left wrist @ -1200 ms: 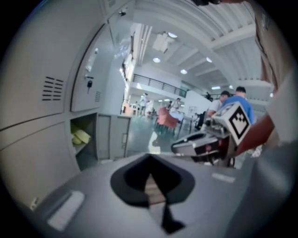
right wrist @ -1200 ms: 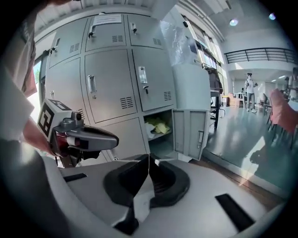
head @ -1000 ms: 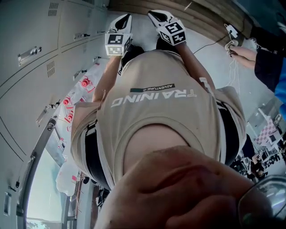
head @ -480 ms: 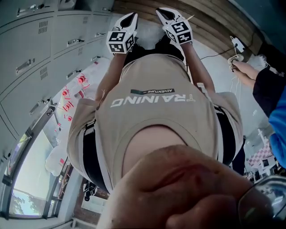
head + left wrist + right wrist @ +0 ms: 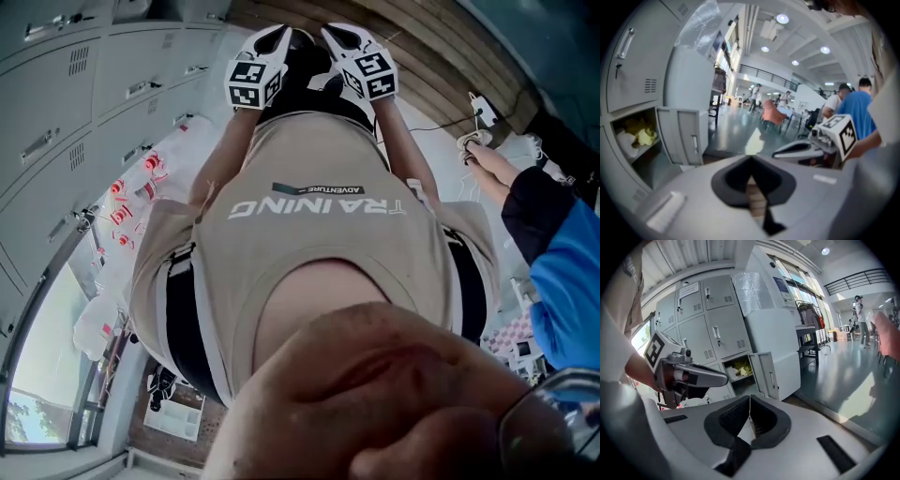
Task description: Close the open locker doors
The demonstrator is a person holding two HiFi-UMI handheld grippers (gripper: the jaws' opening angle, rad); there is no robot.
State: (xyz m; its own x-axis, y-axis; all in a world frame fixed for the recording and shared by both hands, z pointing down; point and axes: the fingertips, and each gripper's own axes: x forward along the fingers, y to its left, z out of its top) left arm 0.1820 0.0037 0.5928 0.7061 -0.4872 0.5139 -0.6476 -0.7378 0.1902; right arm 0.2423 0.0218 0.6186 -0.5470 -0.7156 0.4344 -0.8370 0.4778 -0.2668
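A bank of grey lockers [image 5: 701, 326] stands by a white machine. One low locker door [image 5: 768, 374] hangs open, and yellow and white items [image 5: 739, 367] lie inside. The left gripper view shows the same open door [image 5: 685, 141] and compartment [image 5: 638, 138] at lower left. My left gripper [image 5: 751, 163] is shut with nothing in it, some way from the door. My right gripper [image 5: 750, 400] is also shut and empty. In the head view both grippers [image 5: 272, 42] [image 5: 336, 39] sit side by side at the top, beyond the person's beige shirt [image 5: 319, 216].
A white machine [image 5: 780, 345] wrapped in plastic film stands right of the lockers. A person in blue [image 5: 562, 272] is close on the right. Cables [image 5: 473, 117] lie on the floor. People and tables [image 5: 776, 110] fill the far hall.
The head view has swung, so the lockers slid up and left. Both grippers moved closer together at the top. The person in blue came further into view.
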